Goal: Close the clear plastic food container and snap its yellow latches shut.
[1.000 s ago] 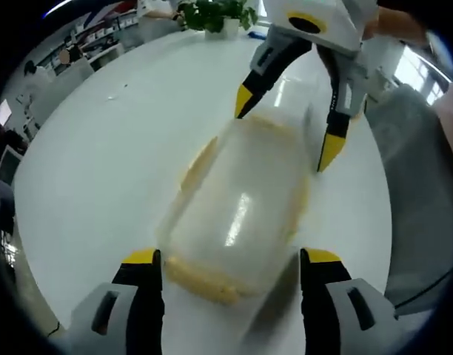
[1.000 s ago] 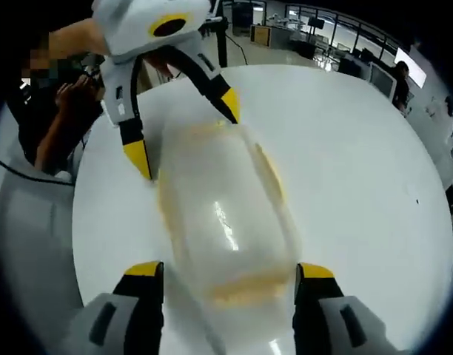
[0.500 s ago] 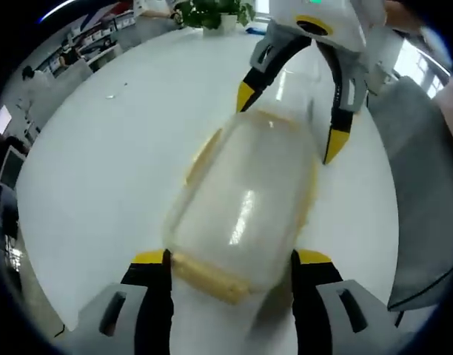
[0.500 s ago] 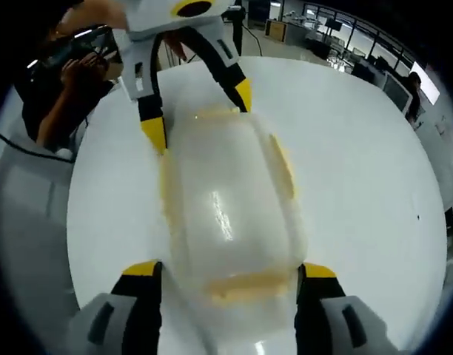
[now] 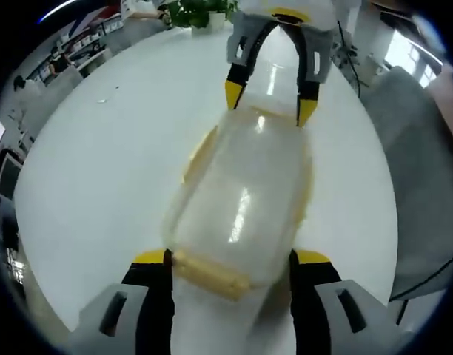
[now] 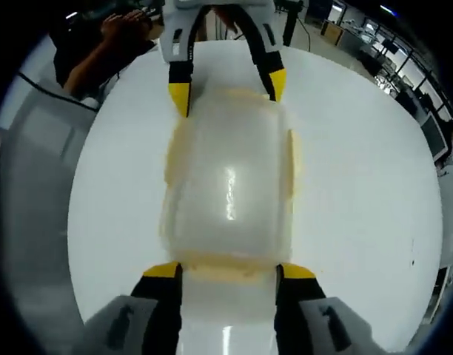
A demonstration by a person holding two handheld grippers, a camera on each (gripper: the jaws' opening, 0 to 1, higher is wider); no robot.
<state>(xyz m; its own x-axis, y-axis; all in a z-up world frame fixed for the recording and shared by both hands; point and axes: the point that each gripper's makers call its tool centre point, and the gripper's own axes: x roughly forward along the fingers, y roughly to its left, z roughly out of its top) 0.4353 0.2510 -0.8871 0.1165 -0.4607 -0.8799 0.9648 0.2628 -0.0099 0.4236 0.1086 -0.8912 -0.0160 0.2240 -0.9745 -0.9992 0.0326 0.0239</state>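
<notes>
Both grippers have drawn in — left gripper (image 5: 229, 259) and right gripper (image 6: 225, 271) now bracket opposite ends of the clear container (image 6: 228, 185) on the white table (image 6: 360, 192), jaws open astride each end's yellow latch (image 5: 208, 271); squeeze likely next.

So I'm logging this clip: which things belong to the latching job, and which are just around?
Job:
clear container
yellow latches
left claw
right claw

Just around:
white table
potted plant
grey chair
onlooker's hand
</notes>
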